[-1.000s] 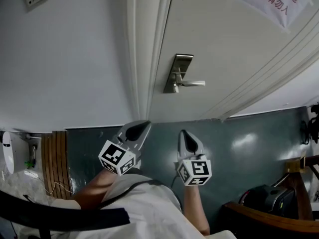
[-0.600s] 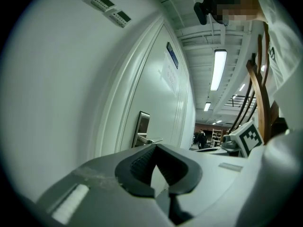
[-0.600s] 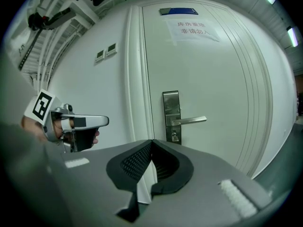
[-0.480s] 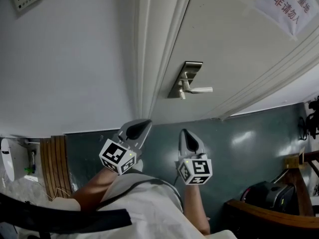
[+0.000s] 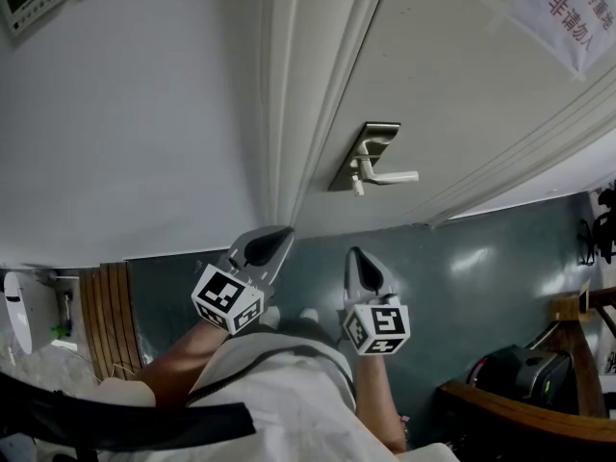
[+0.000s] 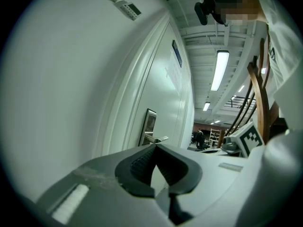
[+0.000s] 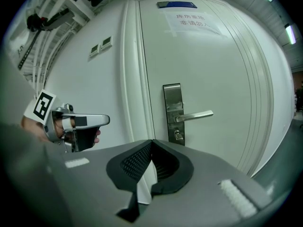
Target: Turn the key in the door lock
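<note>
Head view first: you're on a dark green floor [image 5: 481, 258], facing a white door [image 5: 452, 65] with plain white wall [image 5: 125, 114] to its left. The lock plate [image 5: 367, 154] sits close to the door's frame-side edge, with its handle [image 5: 393, 175] pointing right. Your left gripper [image 5: 279, 235] and right gripper [image 5: 353, 256] are side by side, well apart from the door, with bare floor ahead of them. A paper notice [image 5: 568, 8] hangs high on the door. A chair [image 5: 510, 417] and a dark bag [image 5: 515, 378] sit low on your right, off the line to the lock.

Left gripper view: the jaws are closed tip to tip and hold nothing. The wall runs close along the left, and ceiling lights [image 6: 220, 70] stretch over a long room on the right.

Right gripper view: these jaws are also closed and empty. The key [image 7: 178, 135] sits in the lock just under the handle, beyond the jaw tips and well clear of them. Switch panels [image 7: 100, 47] are on the wall, up and to the left.
</note>
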`<action>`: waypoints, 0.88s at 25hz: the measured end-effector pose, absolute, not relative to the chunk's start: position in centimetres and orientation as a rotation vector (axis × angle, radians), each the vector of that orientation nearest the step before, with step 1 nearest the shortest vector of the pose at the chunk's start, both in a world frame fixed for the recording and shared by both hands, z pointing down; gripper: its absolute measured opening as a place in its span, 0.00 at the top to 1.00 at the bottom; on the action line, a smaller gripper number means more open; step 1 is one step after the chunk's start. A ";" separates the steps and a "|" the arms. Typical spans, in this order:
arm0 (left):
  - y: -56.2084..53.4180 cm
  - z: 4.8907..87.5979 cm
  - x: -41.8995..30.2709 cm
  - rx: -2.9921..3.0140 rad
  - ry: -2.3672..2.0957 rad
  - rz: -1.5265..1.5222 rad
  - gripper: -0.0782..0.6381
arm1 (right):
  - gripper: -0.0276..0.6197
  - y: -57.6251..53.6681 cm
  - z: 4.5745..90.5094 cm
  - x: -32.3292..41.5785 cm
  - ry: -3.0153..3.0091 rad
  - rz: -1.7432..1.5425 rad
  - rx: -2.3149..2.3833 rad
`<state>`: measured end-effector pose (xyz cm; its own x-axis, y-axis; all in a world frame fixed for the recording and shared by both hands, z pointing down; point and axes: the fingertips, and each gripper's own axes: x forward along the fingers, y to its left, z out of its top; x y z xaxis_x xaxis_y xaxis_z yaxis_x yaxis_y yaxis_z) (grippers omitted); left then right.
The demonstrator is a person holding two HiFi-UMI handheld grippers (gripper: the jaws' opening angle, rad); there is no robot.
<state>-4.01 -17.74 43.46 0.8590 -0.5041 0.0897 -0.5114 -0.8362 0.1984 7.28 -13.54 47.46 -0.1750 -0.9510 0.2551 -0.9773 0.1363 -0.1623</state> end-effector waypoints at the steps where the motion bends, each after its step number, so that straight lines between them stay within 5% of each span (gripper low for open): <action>1: -17.9 43.5 -3.8 2.819 -0.780 0.051 0.89 | 0.94 -13.7 47.6 7.4 -2.302 0.452 1.956; 22: -19.7 43.7 0.0 2.736 -1.005 0.057 0.89 | 0.94 -20.9 50.7 13.1 -2.531 0.887 1.889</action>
<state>0.03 -19.71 43.70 0.7647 -0.6343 0.1136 -0.6431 -0.7400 0.1972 13.07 -20.87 50.74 -0.3304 -0.9217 0.2031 -0.8467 0.1944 -0.4952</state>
